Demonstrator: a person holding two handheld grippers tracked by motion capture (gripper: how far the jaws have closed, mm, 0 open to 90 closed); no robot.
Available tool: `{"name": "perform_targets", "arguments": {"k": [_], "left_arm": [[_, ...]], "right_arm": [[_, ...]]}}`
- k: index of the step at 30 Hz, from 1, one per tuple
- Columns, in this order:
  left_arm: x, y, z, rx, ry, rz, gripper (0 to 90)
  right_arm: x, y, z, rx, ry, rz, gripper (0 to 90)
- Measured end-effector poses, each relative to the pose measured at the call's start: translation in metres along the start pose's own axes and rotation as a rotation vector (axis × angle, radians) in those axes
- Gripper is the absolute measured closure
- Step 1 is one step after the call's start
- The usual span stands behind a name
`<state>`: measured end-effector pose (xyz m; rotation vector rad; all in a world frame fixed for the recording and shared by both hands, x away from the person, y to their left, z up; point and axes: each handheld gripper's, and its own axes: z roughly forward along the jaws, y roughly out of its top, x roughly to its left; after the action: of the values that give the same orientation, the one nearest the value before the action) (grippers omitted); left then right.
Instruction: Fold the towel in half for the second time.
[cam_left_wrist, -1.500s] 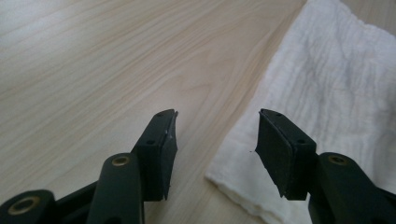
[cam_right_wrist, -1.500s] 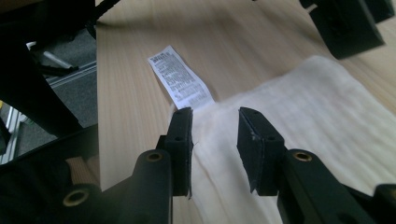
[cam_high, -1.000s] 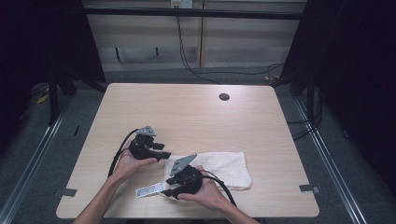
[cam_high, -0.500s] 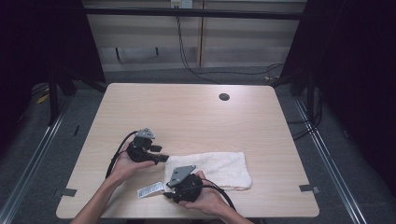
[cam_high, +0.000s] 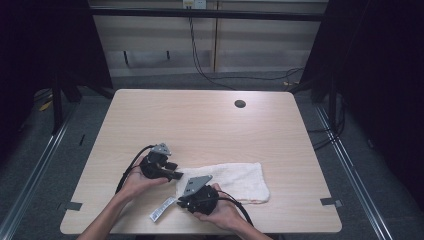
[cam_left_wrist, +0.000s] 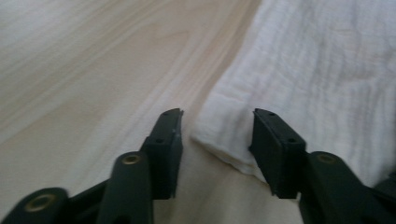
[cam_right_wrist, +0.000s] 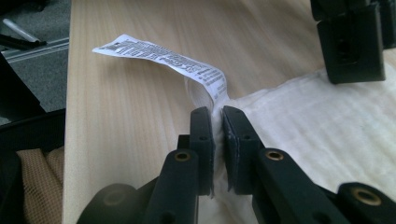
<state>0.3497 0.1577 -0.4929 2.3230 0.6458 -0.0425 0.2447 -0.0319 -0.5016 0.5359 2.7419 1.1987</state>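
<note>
Since a second ago both hands have drawn back a little toward the near edge of the pale rectangular wooden table (cam_high: 200, 120), and the white folded cloth towel (cam_high: 235, 181) lies as it did, flat on the near half of the table just right of the middle. The right gripper (cam_right_wrist: 217, 122) has just been closing, and its two black jaws now pinch the near left corner of the towel, with a thin fold of white fabric squeezed between the pads. From that same corner the towel's white printed care label (cam_right_wrist: 163, 57) sticks out over the bare wood (its small print is too blurred to read); in the high view the label (cam_high: 162, 209) shows as a slim strip beside the person's right hand. The left gripper (cam_left_wrist: 217, 122) has also just been closing, yet its jaws stand apart: its own view shows the far left corner of the towel lying on the table between them, with a clear gap to the pad on each side, so nothing is clamped there. The high view cannot show either pair of pads, since the gripper bodies and grey plates cover them, but it places the left gripper (cam_high: 172, 174) at the towel's left edge. The right gripper view shows that gripper's black jaws farther off, hanging just above the cloth.
</note>
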Motion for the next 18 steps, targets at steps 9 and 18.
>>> {"name": "perform_targets", "arguments": {"k": [9, 18], "left_arm": [[0.0, -0.002, 0.005, -0.036, -0.047, -0.008, 84.6], [0.006, -0.005, 0.002, -0.068, -0.054, -0.032, 85.6]], "right_arm": [[-0.002, 0.001, 0.002, -0.016, 0.01, 0.066, 83.0], [-0.004, 0.006, 0.007, -0.012, 0.018, 0.083, 83.9]]}}
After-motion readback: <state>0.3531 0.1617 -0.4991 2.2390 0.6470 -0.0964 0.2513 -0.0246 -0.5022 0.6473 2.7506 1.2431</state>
